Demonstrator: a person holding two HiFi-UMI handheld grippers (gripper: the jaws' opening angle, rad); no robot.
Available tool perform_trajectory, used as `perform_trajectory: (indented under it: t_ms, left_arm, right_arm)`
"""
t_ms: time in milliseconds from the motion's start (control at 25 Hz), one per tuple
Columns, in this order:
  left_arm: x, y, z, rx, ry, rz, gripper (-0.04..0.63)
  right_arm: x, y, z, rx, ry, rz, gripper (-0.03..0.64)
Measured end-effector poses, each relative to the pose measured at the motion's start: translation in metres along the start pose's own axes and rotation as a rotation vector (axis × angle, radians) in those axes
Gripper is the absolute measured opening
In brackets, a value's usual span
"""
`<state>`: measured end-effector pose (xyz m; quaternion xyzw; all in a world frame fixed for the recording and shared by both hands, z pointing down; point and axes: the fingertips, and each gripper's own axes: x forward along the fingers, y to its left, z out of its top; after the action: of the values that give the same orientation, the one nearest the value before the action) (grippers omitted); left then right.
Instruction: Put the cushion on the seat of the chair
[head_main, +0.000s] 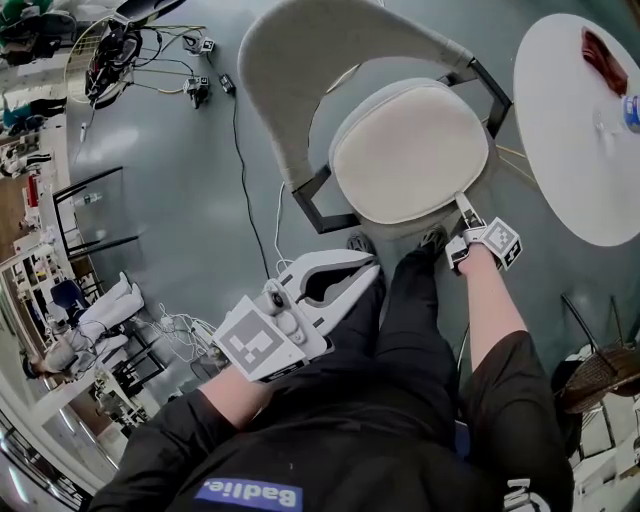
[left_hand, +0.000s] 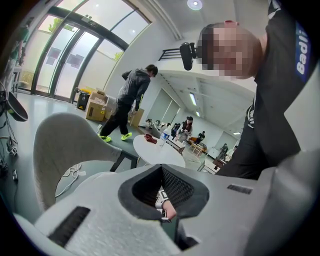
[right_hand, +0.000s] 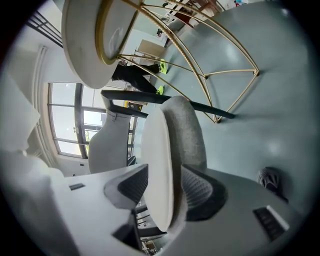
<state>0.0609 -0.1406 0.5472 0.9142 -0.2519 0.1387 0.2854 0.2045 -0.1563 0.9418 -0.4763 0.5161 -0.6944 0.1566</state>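
The cream round cushion (head_main: 410, 150) lies flat on the grey seat (head_main: 400, 230) of the chair, below its curved backrest (head_main: 300, 60). My right gripper (head_main: 463, 212) reaches the cushion's near right edge. In the right gripper view the cushion (right_hand: 160, 165) stands edge-on between the jaws of my right gripper (right_hand: 164, 181), which are spread and not pressing on it. The grey seat (right_hand: 192, 140) shows just behind it. My left gripper (head_main: 372, 264) hangs over my legs, short of the chair, tips together and empty. In its own view my left gripper (left_hand: 162, 172) points toward the backrest (left_hand: 65, 145).
A round white table (head_main: 570, 130) stands right of the chair with a red item (head_main: 603, 55) and a bottle (head_main: 630, 110) on it. Cables (head_main: 240, 150) run across the floor to the left. A dark wire chair (head_main: 600, 375) sits at lower right. People stand far off (left_hand: 127, 107).
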Motion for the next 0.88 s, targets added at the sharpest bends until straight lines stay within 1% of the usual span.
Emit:
perform_trajectory:
  t_ms: [120, 280, 440, 520, 640, 800, 880]
  left_arm:
    - [0.005, -0.012, 0.001, 0.009, -0.016, -0.007, 0.015]
    - [0.004, -0.030, 0.009, 0.011, -0.036, -0.011, 0.015]
    - [-0.013, -0.043, 0.021, 0.080, -0.090, -0.017, 0.015]
    - [-0.027, -0.053, 0.027, 0.096, -0.112, -0.026, 0.015]
    - [-0.057, -0.069, 0.030, 0.101, -0.133, -0.044, 0.015]
    - [-0.107, -0.082, 0.020, 0.082, -0.172, -0.068, 0.015]
    - [-0.134, -0.084, 0.013, 0.092, -0.182, -0.083, 0.015]
  right_arm:
    - [-0.017, -0.003, 0.002, -0.005, -0.006, 0.002, 0.184]
    - [-0.039, 0.020, -0.002, -0.054, 0.014, 0.037, 0.184]
    - [-0.060, 0.052, -0.013, -0.071, 0.024, 0.076, 0.184]
    - [-0.072, 0.071, -0.025, -0.088, 0.042, 0.090, 0.184]
    - [-0.099, 0.104, -0.053, -0.117, 0.059, 0.120, 0.184]
    - [-0.131, 0.154, -0.094, -0.177, 0.057, 0.169, 0.184]
    - [-0.143, 0.182, -0.117, -0.212, 0.049, 0.190, 0.184]
